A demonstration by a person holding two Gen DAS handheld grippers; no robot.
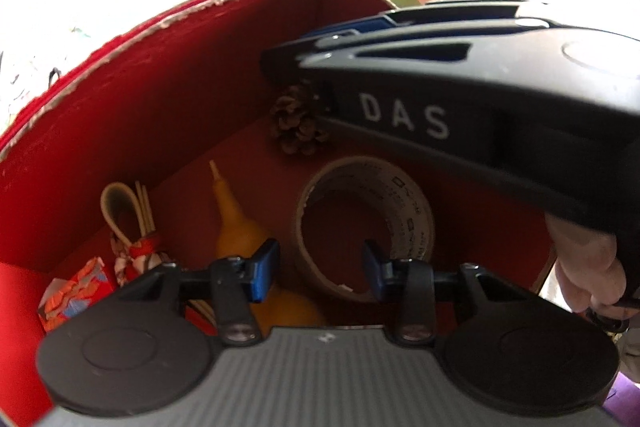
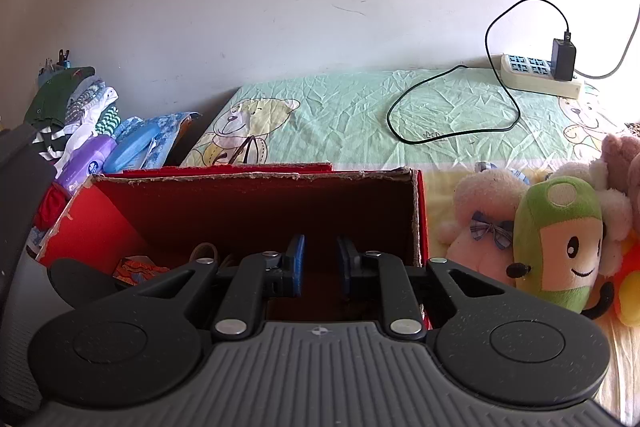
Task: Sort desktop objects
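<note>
My left gripper hangs over the red box, jaws apart and empty. Below it in the box lie a tape roll, an orange bottle to its left, a pine cone at the far wall, and a patterned packet near left. My right gripper sits at the box's near edge, jaws slightly apart, holding nothing. Plush toys rest right of the box.

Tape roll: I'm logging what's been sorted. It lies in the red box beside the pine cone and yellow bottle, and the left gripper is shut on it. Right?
Not quite. The left wrist view shows the left gripper open above the tape roll, not shut on it. The roll does lie in the red box beside the pine cone and yellow bottle.
</note>
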